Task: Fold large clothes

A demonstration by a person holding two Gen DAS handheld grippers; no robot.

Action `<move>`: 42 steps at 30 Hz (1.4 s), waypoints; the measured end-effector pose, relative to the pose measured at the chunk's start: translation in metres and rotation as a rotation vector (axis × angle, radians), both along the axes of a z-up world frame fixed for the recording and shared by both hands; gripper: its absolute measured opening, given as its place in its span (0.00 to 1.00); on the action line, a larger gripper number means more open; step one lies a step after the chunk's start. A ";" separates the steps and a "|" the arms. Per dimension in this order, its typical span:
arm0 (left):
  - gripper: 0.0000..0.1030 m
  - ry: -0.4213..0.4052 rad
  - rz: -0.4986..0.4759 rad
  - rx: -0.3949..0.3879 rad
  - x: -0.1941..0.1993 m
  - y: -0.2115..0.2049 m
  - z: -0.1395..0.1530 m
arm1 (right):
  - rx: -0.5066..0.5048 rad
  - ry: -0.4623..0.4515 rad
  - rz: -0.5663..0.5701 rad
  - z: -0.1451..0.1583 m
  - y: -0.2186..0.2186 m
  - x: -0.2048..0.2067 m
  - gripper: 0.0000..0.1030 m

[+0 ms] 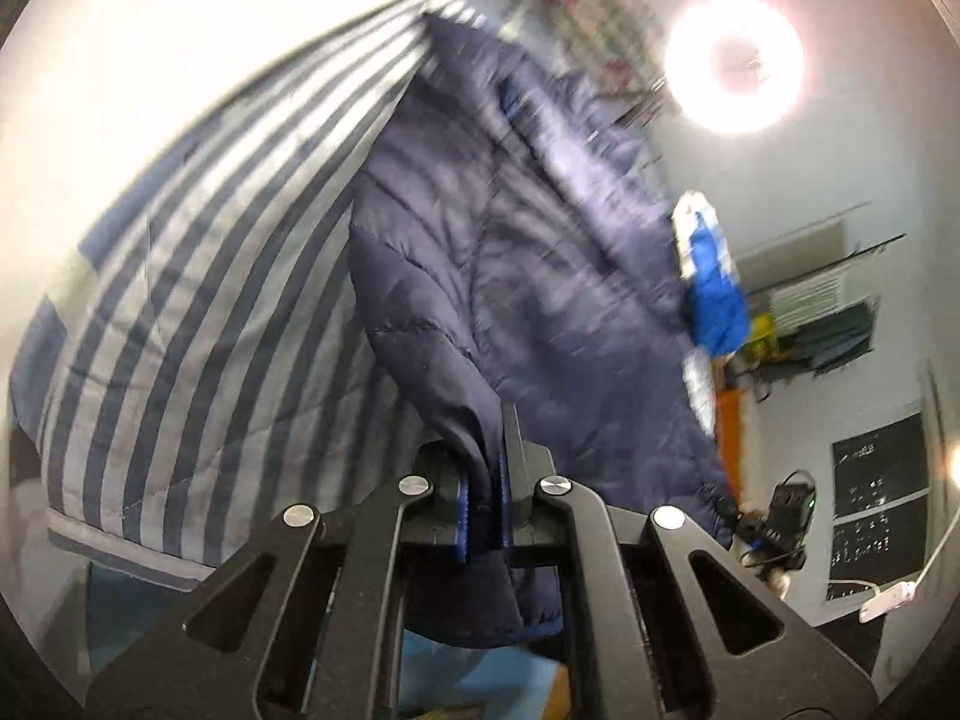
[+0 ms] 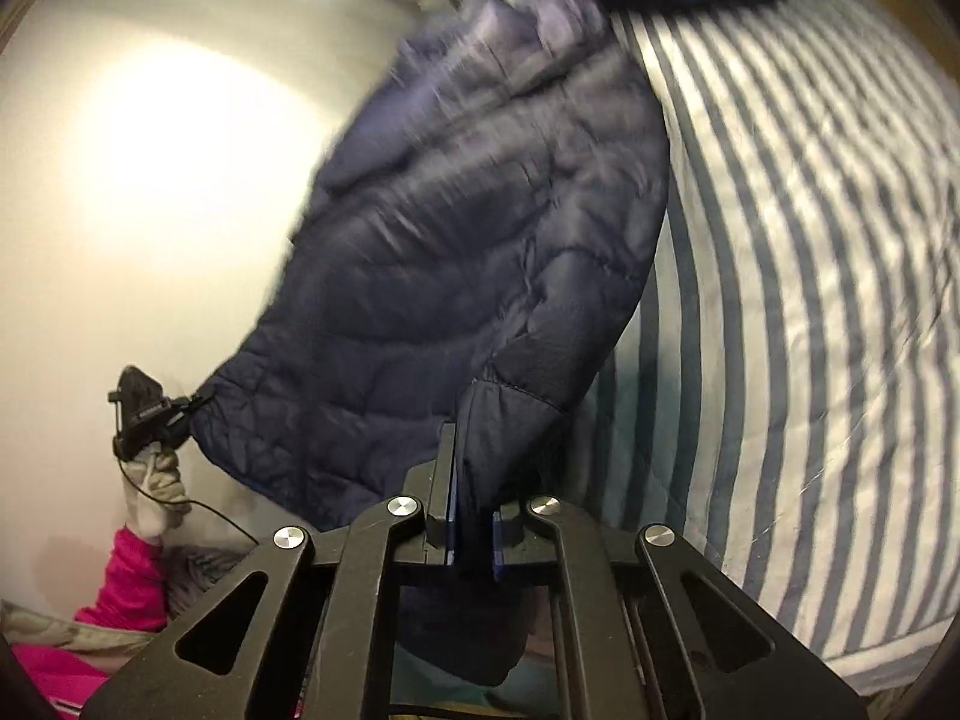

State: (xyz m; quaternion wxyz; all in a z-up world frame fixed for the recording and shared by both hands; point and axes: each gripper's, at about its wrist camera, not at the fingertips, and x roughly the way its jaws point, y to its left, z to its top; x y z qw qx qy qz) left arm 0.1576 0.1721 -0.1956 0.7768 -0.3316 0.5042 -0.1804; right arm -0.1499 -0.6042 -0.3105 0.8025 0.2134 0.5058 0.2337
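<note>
Navy puffer jacket centre frame, lifted off striped bed. Left gripper and right gripper jaws clamped on hem corners. Best raised evenly, fabric taut, before folding.

Each scene is viewed from a fisheye camera mounted just behind a gripper, looking forward along its fingers. In the left wrist view the navy quilted jacket is seen close up, the striped bedding to its left. Both are shared with the right wrist view, the bedding there lying to the right.
</note>
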 end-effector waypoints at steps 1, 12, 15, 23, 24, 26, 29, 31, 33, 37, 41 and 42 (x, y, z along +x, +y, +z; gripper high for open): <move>0.04 -0.023 0.013 -0.014 -0.001 0.003 0.009 | 0.020 -0.026 -0.014 0.009 -0.005 -0.002 0.05; 0.04 -0.153 0.014 0.038 0.050 -0.015 0.068 | 0.022 -0.141 -0.097 0.063 -0.013 0.033 0.05; 0.04 -0.182 0.025 0.068 0.077 -0.021 0.080 | -0.007 -0.176 -0.099 0.078 -0.011 0.050 0.05; 0.04 -0.239 0.072 0.132 0.158 -0.037 0.096 | -0.044 -0.219 -0.152 0.101 -0.016 0.121 0.04; 0.04 -0.241 0.075 0.136 0.167 -0.038 0.096 | -0.051 -0.223 -0.155 0.102 -0.014 0.130 0.04; 0.04 -0.243 0.081 0.155 0.193 -0.042 0.094 | -0.071 -0.233 -0.165 0.106 -0.010 0.155 0.04; 0.04 -0.235 0.090 0.185 0.230 -0.049 0.085 | -0.109 -0.243 -0.182 0.107 -0.004 0.188 0.04; 0.04 -0.222 0.099 0.209 0.257 -0.053 0.075 | -0.133 -0.245 -0.199 0.106 -0.002 0.211 0.04; 0.04 -0.208 0.105 0.233 0.278 -0.055 0.064 | -0.159 -0.239 -0.224 0.100 -0.001 0.237 0.04; 0.04 -0.158 0.109 0.250 0.323 -0.058 0.030 | -0.189 -0.201 -0.277 0.079 -0.007 0.284 0.04; 0.04 -0.104 0.092 0.304 0.357 -0.070 -0.012 | -0.238 -0.148 -0.289 0.047 -0.005 0.319 0.04; 0.04 -0.098 0.091 0.314 0.361 -0.073 -0.018 | -0.252 -0.138 -0.288 0.041 -0.003 0.325 0.04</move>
